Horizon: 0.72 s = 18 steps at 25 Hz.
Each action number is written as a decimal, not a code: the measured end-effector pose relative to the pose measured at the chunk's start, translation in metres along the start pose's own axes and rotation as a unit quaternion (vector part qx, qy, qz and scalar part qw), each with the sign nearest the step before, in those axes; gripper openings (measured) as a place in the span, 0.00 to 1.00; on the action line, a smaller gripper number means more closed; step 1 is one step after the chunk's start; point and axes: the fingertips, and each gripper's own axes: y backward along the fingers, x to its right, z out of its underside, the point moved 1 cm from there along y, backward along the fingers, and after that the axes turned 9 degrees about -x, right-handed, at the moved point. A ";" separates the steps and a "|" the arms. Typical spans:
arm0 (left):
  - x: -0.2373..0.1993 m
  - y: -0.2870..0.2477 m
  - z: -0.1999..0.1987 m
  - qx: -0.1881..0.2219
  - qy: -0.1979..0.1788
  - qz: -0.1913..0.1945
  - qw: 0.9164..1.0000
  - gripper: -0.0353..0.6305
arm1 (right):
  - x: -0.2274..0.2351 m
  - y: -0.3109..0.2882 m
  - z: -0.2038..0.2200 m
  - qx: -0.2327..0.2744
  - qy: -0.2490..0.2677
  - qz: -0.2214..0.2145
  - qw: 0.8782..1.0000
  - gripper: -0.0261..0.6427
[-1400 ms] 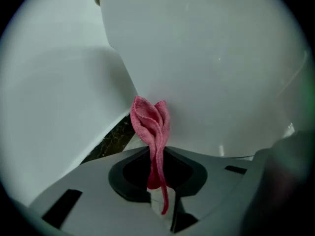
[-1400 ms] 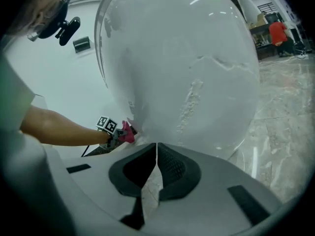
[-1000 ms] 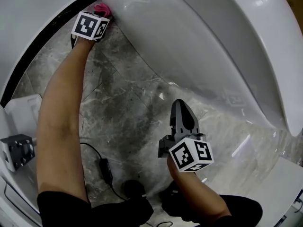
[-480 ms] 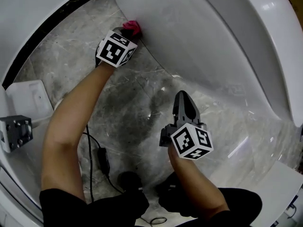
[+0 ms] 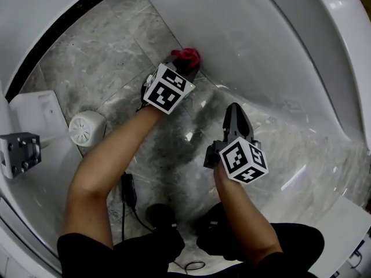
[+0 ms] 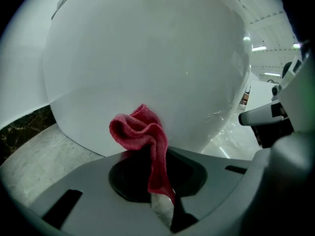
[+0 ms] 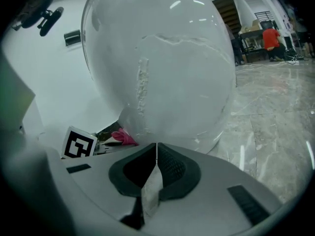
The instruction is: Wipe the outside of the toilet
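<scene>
The left gripper (image 5: 184, 63), its jaws clamped on a crumpled red cloth (image 5: 187, 54), points straight at the curved white outside of the toilet bowl (image 5: 249, 45), low near the floor. The cloth appears to touch the bowl. The right gripper (image 5: 234, 110), jaws together and empty, hangs farther back beside it.

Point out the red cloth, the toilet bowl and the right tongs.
red cloth (image 6: 140, 132), left gripper view, on its bunched upper fold.
toilet bowl (image 5: 261, 57), head view, on the white outer wall.
right tongs (image 5: 234, 108), head view, at the closed tips.
</scene>
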 end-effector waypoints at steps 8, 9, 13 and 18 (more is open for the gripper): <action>0.093 0.001 -0.004 0.009 -0.029 0.088 0.996 0.15 | 0.024 -0.001 0.007 0.000 0.022 0.035 0.999 0.09; 0.102 0.001 -0.006 0.013 -0.031 0.099 0.995 0.15 | 0.026 -0.001 0.006 0.001 0.024 0.037 0.999 0.09; 0.113 0.004 -0.006 0.023 -0.011 0.117 0.993 0.15 | 0.038 0.004 0.002 0.003 0.020 0.057 0.998 0.09; 0.129 0.029 -0.012 0.028 -0.001 0.133 0.991 0.15 | 0.039 0.013 -0.006 -0.011 0.021 0.072 0.997 0.09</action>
